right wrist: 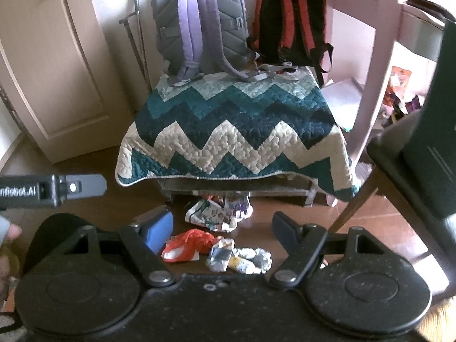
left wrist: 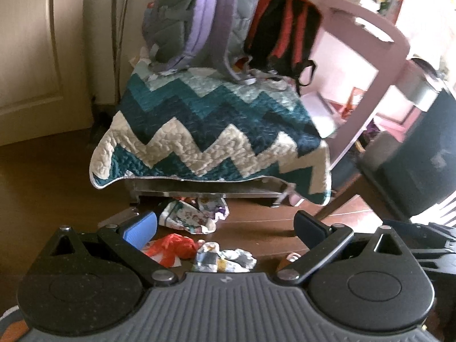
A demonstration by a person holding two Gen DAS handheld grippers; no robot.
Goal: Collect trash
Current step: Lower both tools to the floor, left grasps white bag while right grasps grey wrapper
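Wide open, the left gripper (left wrist: 225, 225) frames the red wrapper (left wrist: 173, 246) and crumpled paper (left wrist: 225, 258) on the floor before the quilt (left wrist: 211, 131). From the right wrist, the right gripper (right wrist: 222, 226), also wide, seems equally near; the paper (right wrist: 239, 256) lies crosswise.

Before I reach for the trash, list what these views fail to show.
- Space under the quilt: dark in both views, overhung by its edge.
- Crumpled wrappers: near edge cut by the left gripper body; print unreadable.
- Small object by its right finger: too small, half hidden.
- Right gripper body hides the floor nearest you.
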